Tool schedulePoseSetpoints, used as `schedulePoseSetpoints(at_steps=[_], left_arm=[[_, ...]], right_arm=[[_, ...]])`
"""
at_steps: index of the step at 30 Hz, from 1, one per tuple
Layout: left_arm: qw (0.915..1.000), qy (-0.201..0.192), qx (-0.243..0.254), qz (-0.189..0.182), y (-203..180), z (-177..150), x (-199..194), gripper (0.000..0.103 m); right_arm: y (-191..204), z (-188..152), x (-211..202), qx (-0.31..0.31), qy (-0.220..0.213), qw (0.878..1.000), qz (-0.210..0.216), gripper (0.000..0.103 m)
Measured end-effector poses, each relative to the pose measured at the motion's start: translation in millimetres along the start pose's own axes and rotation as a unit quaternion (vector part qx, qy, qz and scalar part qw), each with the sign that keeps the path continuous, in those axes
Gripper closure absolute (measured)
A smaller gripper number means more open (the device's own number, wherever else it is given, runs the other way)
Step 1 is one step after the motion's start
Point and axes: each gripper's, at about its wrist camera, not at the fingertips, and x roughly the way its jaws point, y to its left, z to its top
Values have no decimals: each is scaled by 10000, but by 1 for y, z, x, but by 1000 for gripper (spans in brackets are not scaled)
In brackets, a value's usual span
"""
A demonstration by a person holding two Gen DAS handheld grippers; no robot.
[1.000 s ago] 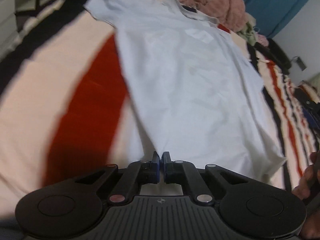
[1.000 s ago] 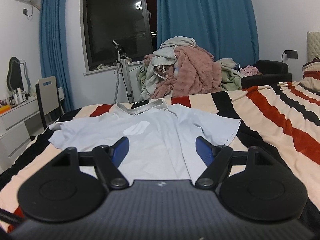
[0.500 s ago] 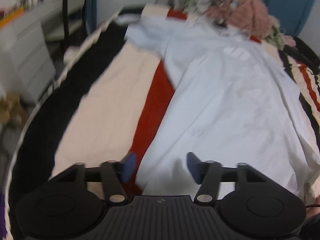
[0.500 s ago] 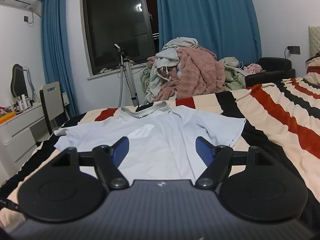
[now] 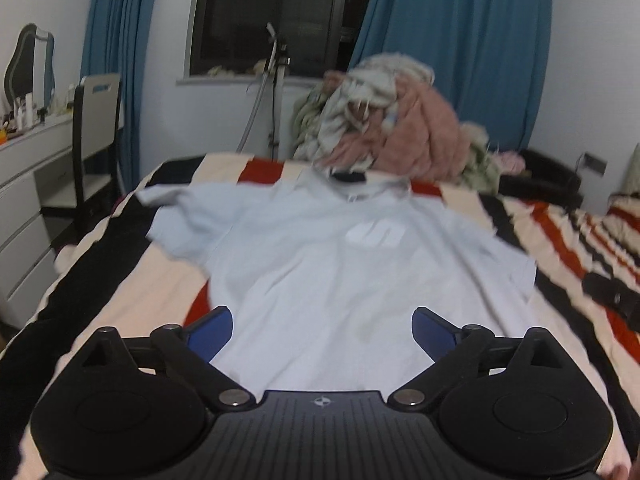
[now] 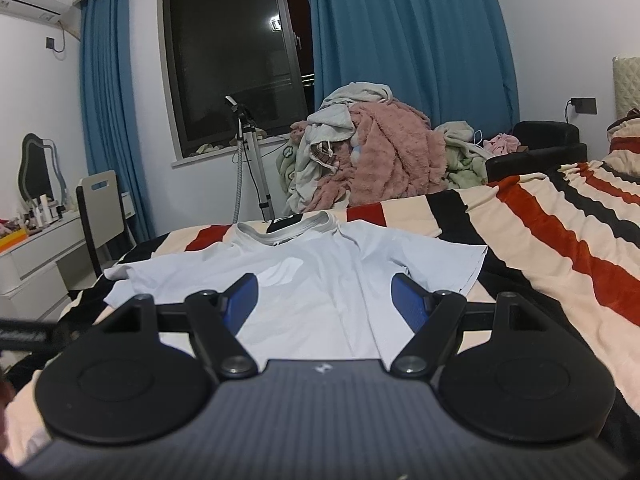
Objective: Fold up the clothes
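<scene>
I have the pale blue T-shirt (image 5: 320, 272) spread flat and face up on the striped bedspread (image 6: 560, 248), collar at the far end, hem toward me, both short sleeves out to the sides. From what I see it is laid out and smoothed but not yet folded — no sleeve is turned in and the body shows no fold. I judge the task at its start for this garment: sleeves in, sides over, then the length doubled, all still to do.

My left gripper (image 5: 322, 330) is above the hem with its jaws opening to nearly full width; nothing is between the blue pads, and the cloth lies free beneath them. My right gripper (image 6: 324, 300) has its jaws moderately wide and empty, looking over the hem toward the collar. Neither holds any fabric.

As for containers, I see no basket, bin or drawer in use for the laundry. The nearest thing to a store is the loose heap of clothes and a pink blanket (image 6: 372, 156) beyond the foot of the bed under the window — unfolded, by the look of it. The white dresser (image 6: 36, 256) at left has its drawers closed; I cannot tell what is inside.
</scene>
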Motion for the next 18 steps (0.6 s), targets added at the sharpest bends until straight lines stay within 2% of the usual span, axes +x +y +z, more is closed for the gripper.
schedulePoseSetpoints(at_steps=[1, 2, 4, 6, 7, 9, 10, 14, 18], left_arm=[[9999, -118, 42, -7, -3, -3, 3, 4], [9997, -216, 74, -24, -4, -8, 6, 3], [9994, -315, 95, -75, -4, -20, 12, 3], [9997, -225, 79, -83, 1, -31, 20, 3], [9998, -138, 101, -60, 3, -34, 23, 3], [9999, -10, 139, 37, 7, -38, 28, 3], [9999, 25, 118, 69, 10, -39, 29, 3], [9998, 90, -164, 71, 24, -42, 31, 3], [9988, 223, -427, 65, 34, -45, 35, 3]], right_arm=[[0, 0, 0, -13, -14, 10000, 4, 28], [0, 0, 0, -30, -32, 10000, 6, 40], [-1, 0, -1, -39, -71, 10000, 14, 50], [-5, 1, 0, 67, -92, 9999, 85, 49], [-11, 2, 1, 305, -75, 9993, 221, 48], [-27, 5, 6, 904, -55, 9948, 458, 26], [-37, 8, 12, 1242, -60, 9909, 520, 8], [-77, 21, 41, 2547, 46, 9645, 698, 6], [-129, 27, 94, 3448, 427, 9367, 424, 7]])
